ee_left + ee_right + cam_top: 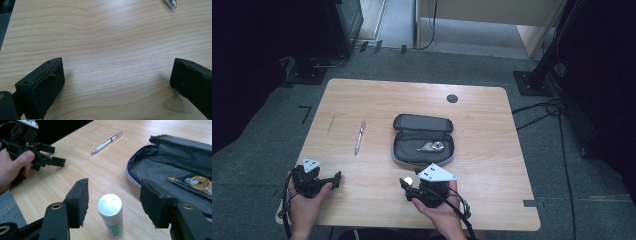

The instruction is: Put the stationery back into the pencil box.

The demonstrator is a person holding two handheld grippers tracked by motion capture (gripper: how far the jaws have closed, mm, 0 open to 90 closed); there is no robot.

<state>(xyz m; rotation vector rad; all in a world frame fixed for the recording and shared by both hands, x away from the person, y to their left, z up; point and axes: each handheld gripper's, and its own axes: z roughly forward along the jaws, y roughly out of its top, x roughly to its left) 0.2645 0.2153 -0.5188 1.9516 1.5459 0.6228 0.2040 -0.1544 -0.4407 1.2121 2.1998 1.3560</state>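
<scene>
Noted a wooden worktop carrying an open dark pencil case, a pen and a small white glue stick.

Found the right claw low at the near edge of the worktop, just short of the pencil case, jaws standing partly open. Seen in the right gripper view: glue stick upright between the two jaws, cap towards the camera, with clear gaps to both pads (no contact on either side). Not gripped. In the high view, the same cap visible as a white spot just beside the right claw.

Pencil case lying flat, lid folded back away from the person, with a small metallic item in the near half (kind not determinable). Near rim of the case just beyond the right claw.

Left claw resting at the near left corner of the worktop, jaws wide apart, bare wood between them. Held in a hand, well apart from the case.

Pen lying alone on the worktop, left of the case, between the left claw and the far edge.
</scene>
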